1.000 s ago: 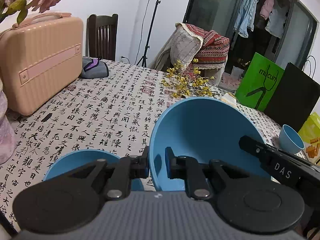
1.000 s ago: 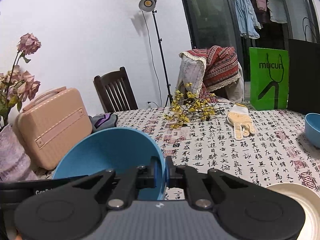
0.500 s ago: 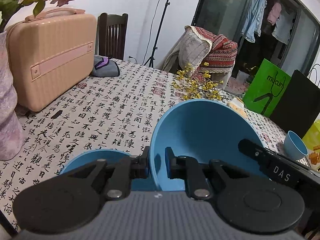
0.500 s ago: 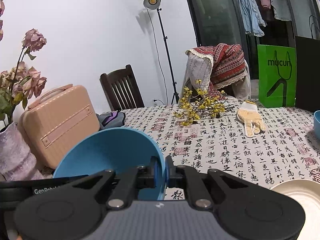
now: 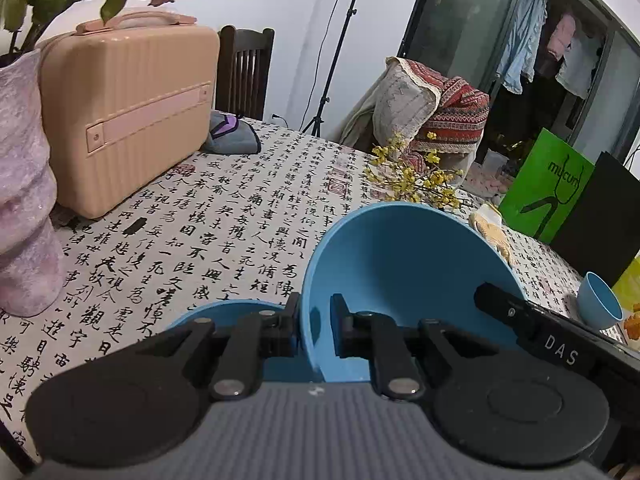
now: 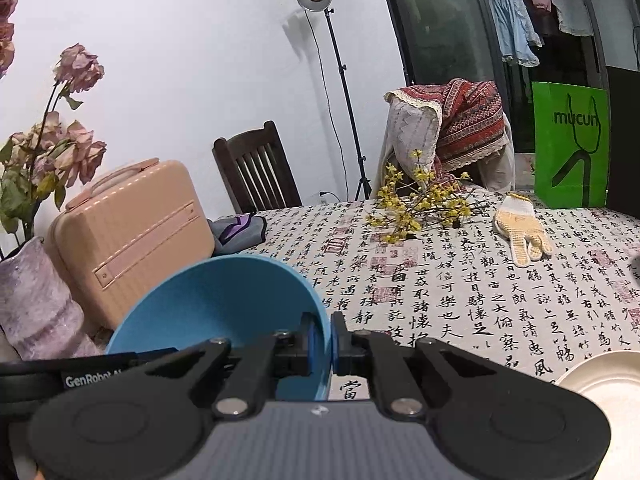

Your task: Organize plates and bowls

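Note:
A large blue bowl (image 5: pixel 404 264) hangs tilted above the table, held by both grippers on opposite sides of its rim. My left gripper (image 5: pixel 314 320) is shut on the bowl's left rim. My right gripper (image 6: pixel 322 340) is shut on the right rim of the same blue bowl (image 6: pixel 216 304); its black body (image 5: pixel 560 344) also shows in the left wrist view. A second blue bowl (image 5: pixel 224 312) sits on the table just below and left of the held one. A small blue bowl (image 5: pixel 600 300) stands at the far right. A cream plate (image 6: pixel 600 376) lies near my right gripper.
A pink suitcase (image 5: pixel 128 112) and a lilac vase (image 5: pixel 24 200) with dried flowers stand at the left of the table. Yellow flower sprigs (image 6: pixel 420 204), a work glove (image 6: pixel 520 232), a green bag (image 6: pixel 572 144) and a grey pouch (image 5: pixel 232 136) lie farther back. Chairs stand behind.
Both grippers have carried the large bowl leftward, toward the suitcase and vase, which now look closer. The second blue bowl sits more directly under the held one. Both grips are unchanged.

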`<action>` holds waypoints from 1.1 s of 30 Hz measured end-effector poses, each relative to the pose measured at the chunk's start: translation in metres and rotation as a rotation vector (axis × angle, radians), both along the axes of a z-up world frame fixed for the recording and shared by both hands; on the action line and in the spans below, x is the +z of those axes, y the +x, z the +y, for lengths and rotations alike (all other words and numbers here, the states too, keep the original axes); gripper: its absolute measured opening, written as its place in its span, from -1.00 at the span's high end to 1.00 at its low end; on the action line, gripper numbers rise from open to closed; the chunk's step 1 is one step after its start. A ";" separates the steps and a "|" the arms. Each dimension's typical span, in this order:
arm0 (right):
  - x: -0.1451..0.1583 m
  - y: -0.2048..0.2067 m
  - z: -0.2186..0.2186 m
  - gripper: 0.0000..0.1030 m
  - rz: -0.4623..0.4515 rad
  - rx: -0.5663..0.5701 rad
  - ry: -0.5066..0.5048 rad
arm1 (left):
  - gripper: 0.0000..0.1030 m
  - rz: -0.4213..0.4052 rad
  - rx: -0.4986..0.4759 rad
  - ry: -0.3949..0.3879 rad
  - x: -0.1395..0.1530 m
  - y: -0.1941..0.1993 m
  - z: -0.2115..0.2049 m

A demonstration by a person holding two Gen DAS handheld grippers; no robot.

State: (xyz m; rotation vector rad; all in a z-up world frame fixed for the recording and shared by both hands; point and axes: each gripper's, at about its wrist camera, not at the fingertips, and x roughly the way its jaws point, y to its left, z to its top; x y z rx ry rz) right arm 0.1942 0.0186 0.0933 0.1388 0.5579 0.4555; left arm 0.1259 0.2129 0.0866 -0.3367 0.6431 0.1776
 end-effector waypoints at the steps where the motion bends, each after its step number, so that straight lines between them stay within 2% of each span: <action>1: 0.000 0.000 0.001 0.84 0.000 0.002 0.000 | 0.71 0.000 0.003 -0.001 0.000 -0.001 0.002; 33: -0.007 -0.006 0.048 0.84 0.022 0.074 -0.015 | 0.71 0.013 0.084 -0.002 -0.009 -0.020 0.042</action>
